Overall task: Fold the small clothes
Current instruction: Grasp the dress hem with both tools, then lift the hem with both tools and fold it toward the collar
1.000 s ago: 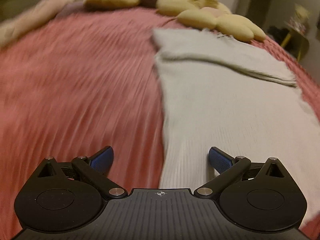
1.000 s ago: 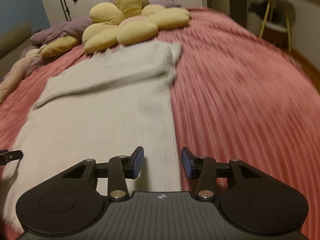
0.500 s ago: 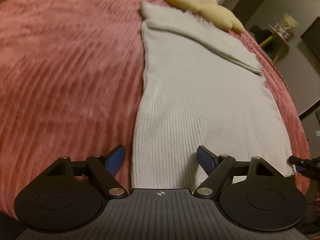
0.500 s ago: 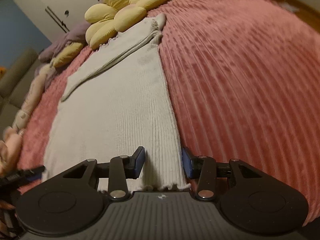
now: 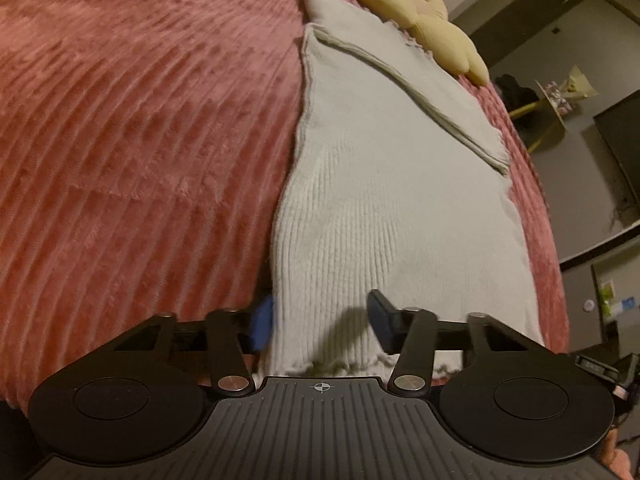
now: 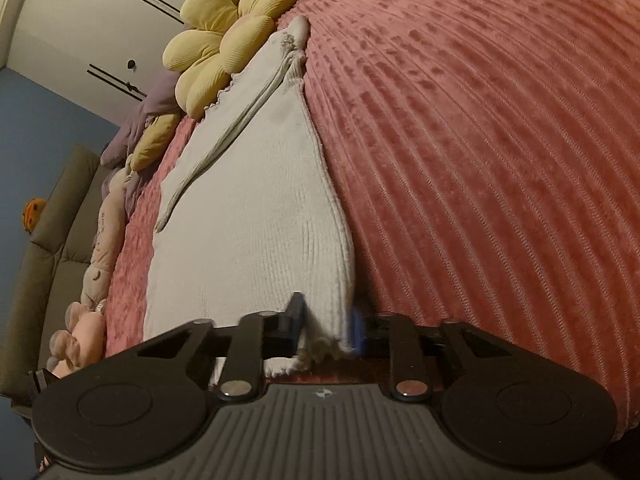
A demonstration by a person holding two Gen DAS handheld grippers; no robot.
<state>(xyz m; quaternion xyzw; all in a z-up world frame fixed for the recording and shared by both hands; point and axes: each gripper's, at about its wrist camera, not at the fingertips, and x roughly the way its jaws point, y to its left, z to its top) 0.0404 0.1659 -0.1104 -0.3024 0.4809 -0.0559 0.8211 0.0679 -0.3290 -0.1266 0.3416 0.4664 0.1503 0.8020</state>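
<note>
A pale grey ribbed knit top (image 5: 384,200) lies lengthwise on the pink bedspread (image 5: 140,128), its sleeves folded across the far end. My left gripper (image 5: 320,324) straddles the near left hem corner, jaws still apart with the fabric bunching between them. In the right wrist view the same top (image 6: 248,208) runs away from me. My right gripper (image 6: 326,324) is closed on the near right hem corner, the cloth pinched and lifted into a ridge between the blue pads.
A yellow flower-shaped cushion (image 6: 224,36) sits at the top's far end. Purple pillows and pink plush toys (image 6: 100,240) line the bed's left side beside a grey sofa. A yellow side table (image 5: 552,100) stands off the bed's right.
Both grippers have moved down and forward onto the near hem corners. The right jaws closed on the fabric; the left jaws narrowed around its corner.
</note>
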